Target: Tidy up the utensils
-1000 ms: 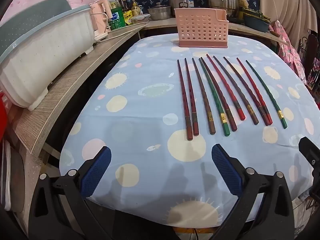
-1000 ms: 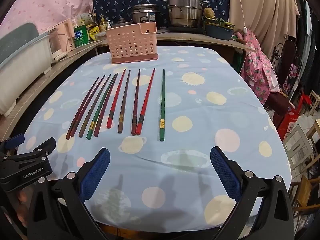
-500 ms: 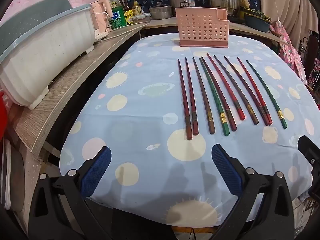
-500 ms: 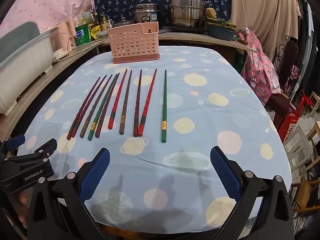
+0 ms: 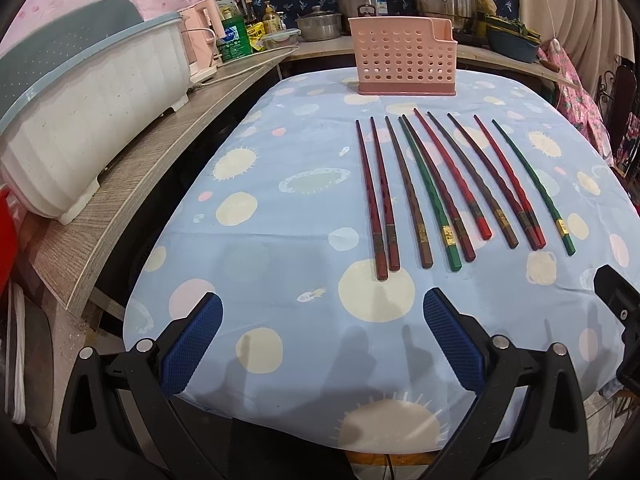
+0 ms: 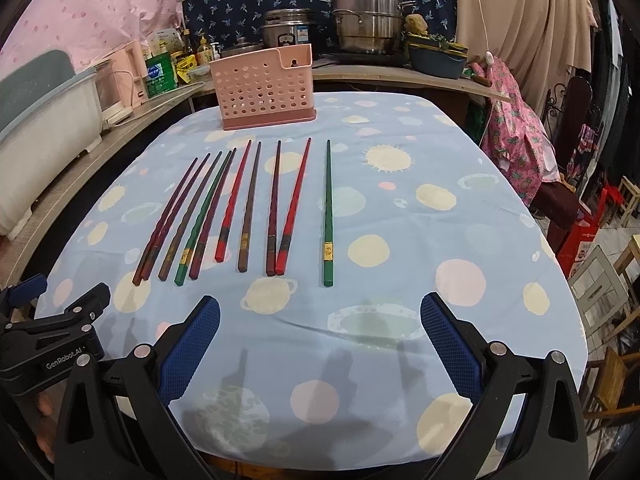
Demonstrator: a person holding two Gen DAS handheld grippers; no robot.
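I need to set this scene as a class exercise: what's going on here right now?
Nobody is handling anything yet. The left gripper and right gripper both hang over the near edge of the table, jaws open and empty. Ten chopsticks lie in a row on the cloth, and the pink utensil holder stands beyond them.

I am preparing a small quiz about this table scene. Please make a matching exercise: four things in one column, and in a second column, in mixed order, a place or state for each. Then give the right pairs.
Things:
1. pink perforated basket
2. lone green chopstick
3. steel steamer pot
4. right claw

Places or states:
A. open, holding nothing, above the near table edge
B. lying at the right end of the chopstick row
C. standing upright at the far end of the table
D. on the counter behind the table

Pairs: 1-C, 2-B, 3-D, 4-A
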